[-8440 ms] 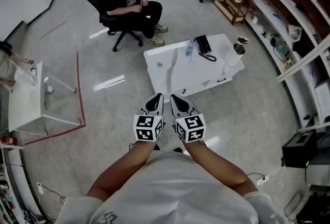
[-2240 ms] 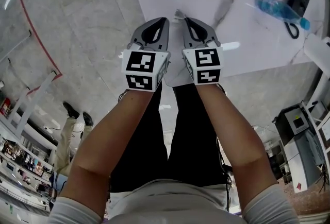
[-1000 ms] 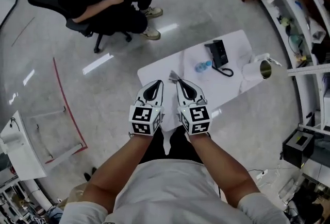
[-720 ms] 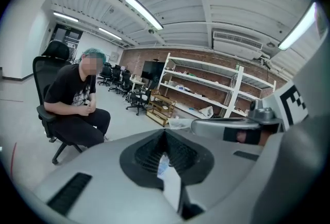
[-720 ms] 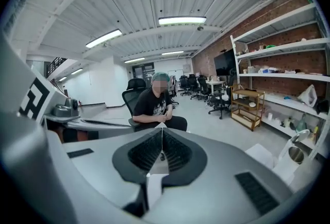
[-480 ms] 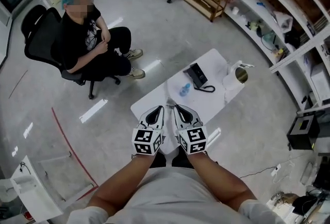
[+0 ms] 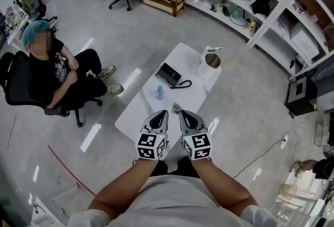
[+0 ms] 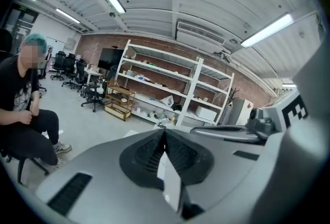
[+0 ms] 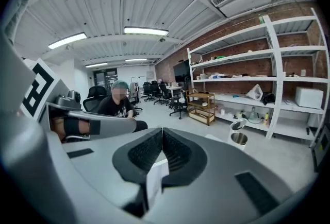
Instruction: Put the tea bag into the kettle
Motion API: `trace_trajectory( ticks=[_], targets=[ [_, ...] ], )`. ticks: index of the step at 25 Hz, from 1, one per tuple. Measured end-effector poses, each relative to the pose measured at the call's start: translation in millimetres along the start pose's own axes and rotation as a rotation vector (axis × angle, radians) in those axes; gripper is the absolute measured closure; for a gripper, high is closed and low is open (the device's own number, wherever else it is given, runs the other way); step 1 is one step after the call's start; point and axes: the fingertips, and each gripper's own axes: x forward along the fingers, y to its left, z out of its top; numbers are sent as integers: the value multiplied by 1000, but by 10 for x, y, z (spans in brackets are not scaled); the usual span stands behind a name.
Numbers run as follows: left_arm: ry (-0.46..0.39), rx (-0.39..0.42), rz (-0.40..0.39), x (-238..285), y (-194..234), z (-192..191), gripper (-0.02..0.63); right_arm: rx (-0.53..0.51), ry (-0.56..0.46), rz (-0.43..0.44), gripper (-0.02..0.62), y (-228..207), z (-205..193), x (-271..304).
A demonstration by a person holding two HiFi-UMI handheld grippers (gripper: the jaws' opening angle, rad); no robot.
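Observation:
The white kettle [image 7: 210, 66] stands with its lid up and steel mouth open at the far end of the white table [image 7: 136, 116]; it also shows in the right gripper view [image 9: 238, 135]. Both grippers hang side by side above the table's near end. My left gripper [image 7: 163, 114] is shut on a white paper slip [image 8: 170, 182], part of the tea bag. My right gripper [image 7: 182, 114] is likewise shut on a white paper slip [image 9: 154, 179]. In the head view a small pale piece of the tea bag [image 7: 176, 108] sticks out between the two tips.
A clear water bottle [image 7: 159, 92] and a black device with a cord [image 7: 169, 74] lie mid-table, between the grippers and the kettle. A person sits on an office chair [image 7: 52, 77] to the left. Shelving [image 7: 250, 7] lines the far right wall.
The head view has swung, so the table now runs away to the upper right. Both grippers stay close together and shut, still over the table's near end.

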Motion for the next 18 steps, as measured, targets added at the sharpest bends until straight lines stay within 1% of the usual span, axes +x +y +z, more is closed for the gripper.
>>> trace_trajectory(
  ticks=[3,9,13,15,18],
  targets=[
    [9,34,-37,291,-340,31,598,14,-21,-39,583,-388,20,-198],
    [3,75,-78,832,-1106,100,598,17,-40,-68,583,-1181,67,-607],
    [2,122,-117,1227,-1650,119,598,-21,-51,-77,583,-1645,114,-854],
    [0,126,-126,1393,-1865,127,598,-21,-57,-82,583,-1847,116,-967],
    [-2,133,-129,1599,-2074,149,598,-6,-70,-93,583,-2112,134,-1072]
  ],
)
